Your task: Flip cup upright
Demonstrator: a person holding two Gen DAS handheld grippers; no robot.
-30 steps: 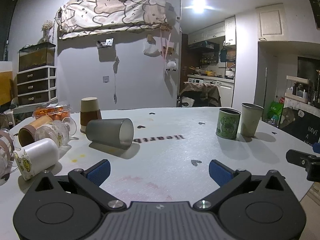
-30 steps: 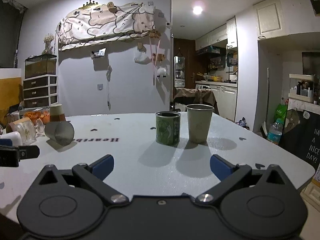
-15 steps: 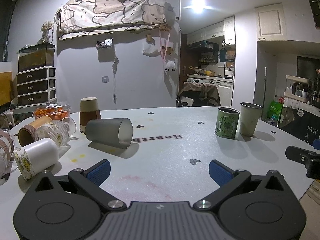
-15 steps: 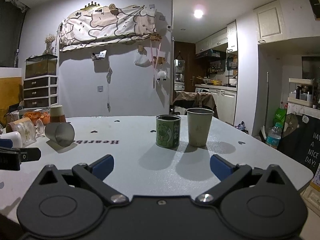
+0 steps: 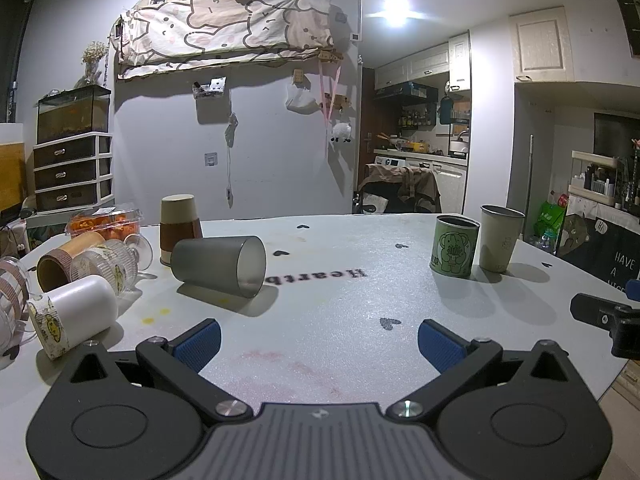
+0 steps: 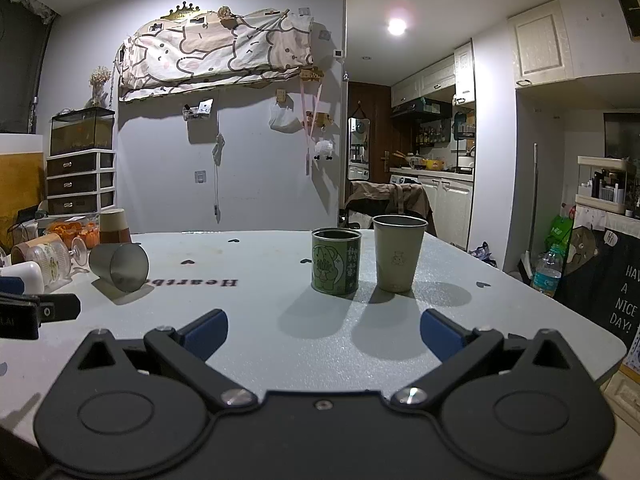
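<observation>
Your target, the frosted grey tumbler [image 5: 219, 266], lies on its side on the white round table [image 5: 332, 320], left of centre in the left wrist view, its open mouth turned toward the lower right of that frame. In the right wrist view the same cup sits at the far left.

Your left gripper [image 5: 319, 340] is spread wide and holds nothing, low over the table, well apart from the cup. Your right gripper [image 6: 323, 330] is likewise spread and empty, facing the green printed tin [image 6: 335, 261] and the beige tapered cup [image 6: 399, 253], both already upright.

The reach looks like the left hand's job. Bring it forward and leftward, and line the blue pads [image 5: 199, 343] across the cup's round wall near the middle, not the rim, since a smooth cylinder will likely roll if nudged on one side. Mind the upside-down brown paper cup [image 5: 179, 222] just behind it and the ribbed stemmed glass [image 5: 116, 261] beside it. Close gently, then rotate mouth upward.
</observation>
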